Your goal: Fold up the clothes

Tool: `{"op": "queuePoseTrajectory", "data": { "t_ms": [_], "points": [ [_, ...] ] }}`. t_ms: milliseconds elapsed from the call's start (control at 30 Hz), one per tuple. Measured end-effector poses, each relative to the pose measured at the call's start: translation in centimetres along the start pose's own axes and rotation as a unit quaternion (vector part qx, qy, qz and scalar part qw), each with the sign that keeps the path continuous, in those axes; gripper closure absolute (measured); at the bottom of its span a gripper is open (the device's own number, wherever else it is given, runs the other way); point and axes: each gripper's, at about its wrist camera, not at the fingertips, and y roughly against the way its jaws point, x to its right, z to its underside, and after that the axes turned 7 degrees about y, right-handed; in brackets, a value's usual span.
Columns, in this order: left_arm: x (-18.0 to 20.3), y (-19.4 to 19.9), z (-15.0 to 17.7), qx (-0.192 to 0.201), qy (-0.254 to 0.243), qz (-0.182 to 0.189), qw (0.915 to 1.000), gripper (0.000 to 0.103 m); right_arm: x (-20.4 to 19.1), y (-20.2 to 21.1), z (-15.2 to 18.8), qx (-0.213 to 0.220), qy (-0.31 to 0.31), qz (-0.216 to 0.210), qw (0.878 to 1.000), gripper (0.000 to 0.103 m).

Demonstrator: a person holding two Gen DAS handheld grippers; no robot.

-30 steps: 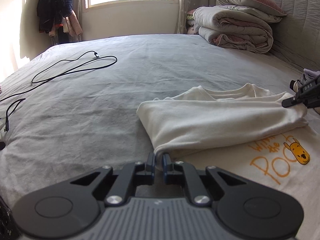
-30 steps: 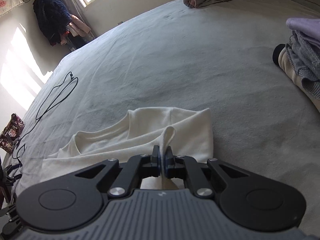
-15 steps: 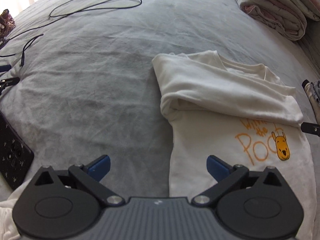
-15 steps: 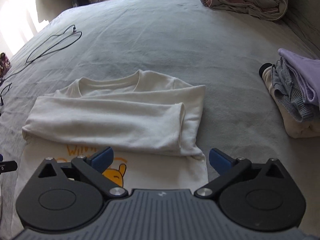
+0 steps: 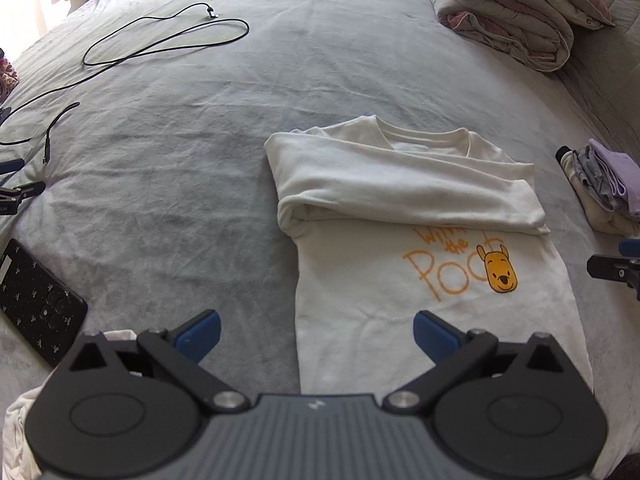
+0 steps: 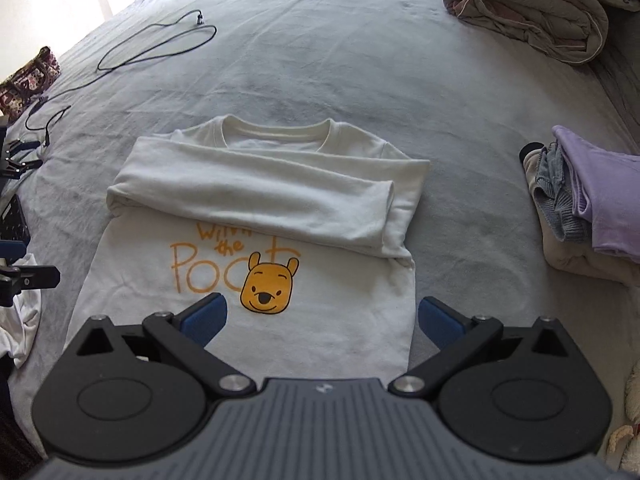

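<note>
A cream long-sleeved shirt [image 5: 404,200] [image 6: 260,196] with an orange bear print lies flat on the grey bed, both sleeves folded across its chest. My left gripper [image 5: 316,334] hovers open above the shirt's lower left edge, nothing between its blue pads. My right gripper [image 6: 322,318] hovers open above the shirt's lower right part, also empty. The right gripper's tip [image 5: 616,270] shows at the right edge of the left wrist view. At the left edge of the right wrist view is the left gripper's tip [image 6: 28,276].
A stack of folded clothes [image 6: 588,204] sits right of the shirt. A black cable [image 5: 160,40] and a dark phone [image 5: 36,300] lie to the left. A folded duvet [image 5: 504,16] is at the bed's far right. White cloth [image 6: 20,316] lies at the lower left.
Both grippers were shut on the sleeve, then let go and opened wide. Both have risen and drawn back, now looking down on the whole shirt with its sleeves folded across.
</note>
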Motion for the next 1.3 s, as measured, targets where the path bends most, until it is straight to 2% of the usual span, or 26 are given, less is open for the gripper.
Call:
{"op": "queuePoseTrajectory", "data": {
  "t_ms": [167, 300, 400, 500, 600, 633, 667, 700, 733, 767, 833, 933, 1067, 1233, 1267, 1300],
  "points": [
    [-0.4, -0.7, 1.0, -0.03, 0.006, 0.008, 0.9995, 0.0, 1.3, -0.4, 1.3, -0.026, -0.029, -0.007, 0.999, 0.0],
    [-1.2, -1.6, 0.7, -0.038, 0.033, -0.003, 0.9987, 0.0, 2.8, -1.2, 2.6, -0.043, -0.066, -0.015, 0.997, 0.0],
    [-1.7, -2.2, -0.4, -0.027, 0.058, -0.007, 0.9979, 0.0, 3.8, -1.5, 2.9, -0.046, -0.083, -0.013, 0.995, 0.0],
    [-2.2, -2.7, -1.8, -0.001, 0.088, -0.01, 0.9961, 0.001, 4.8, -1.7, 2.7, -0.031, -0.091, -0.016, 0.995, 0.0],
    [-2.7, -3.6, -3.1, 0.015, 0.119, -0.003, 0.9928, 0.001, 6.0, -1.9, 2.3, 0.01, -0.106, -0.023, 0.994, 0.0],
    [-2.9, -3.9, -3.5, 0.022, 0.127, 0.003, 0.9917, 0.002, 6.4, -1.9, 2.2, 0.024, -0.111, -0.026, 0.993, 0.0],
    [-3.1, -4.2, -3.8, 0.03, 0.134, 0.01, 0.9905, 0.009, 6.9, -2.1, 2.0, 0.034, -0.119, -0.028, 0.992, 0.002],
    [-3.3, -4.5, -4.2, 0.038, 0.14, 0.016, 0.9892, 0.014, 7.4, -2.5, 1.8, 0.042, -0.131, -0.029, 0.99, 0.012],
    [-3.5, -4.8, -4.5, 0.047, 0.145, 0.023, 0.9881, 0.027, 7.8, -2.9, 1.5, 0.047, -0.139, -0.035, 0.989, 0.031],
    [-3.7, -5.1, -4.7, 0.054, 0.148, 0.028, 0.9871, 0.039, 8.2, -3.5, 1.1, 0.049, -0.146, -0.045, 0.987, 0.038],
    [-4.0, -5.9, -5.2, 0.069, 0.155, 0.035, 0.9849, 0.052, 8.6, -4.7, 0.6, 0.06, -0.152, -0.055, 0.985, 0.045],
    [-4.6, -7.2, -5.7, 0.088, 0.166, 0.046, 0.9811, 0.06, 9.0, -6.4, -0.2, 0.079, -0.158, -0.067, 0.982, 0.052],
    [-4.9, -9.0, -6.3, 0.106, 0.171, 0.059, 0.9778, 0.073, 9.1, -8.7, -1.1, 0.092, -0.156, -0.078, 0.98, 0.054],
    [-4.5, -10.8, -6.3, 0.117, 0.156, 0.074, 0.978, 0.074, 9.0, -11.1, -1.4, 0.091, -0.147, -0.064, 0.983, 0.06],
    [-4.3, -10.9, -6.2, 0.12, 0.149, 0.073, 0.9788, 0.075, 8.9, -11.5, -1.3, 0.092, -0.145, -0.065, 0.983, 0.067],
    [-4.1, -11.0, -6.1, 0.124, 0.141, 0.07, 0.9798, 0.076, 8.7, -11.7, -1.3, 0.093, -0.142, -0.062, 0.984, 0.085]
  ]
}}
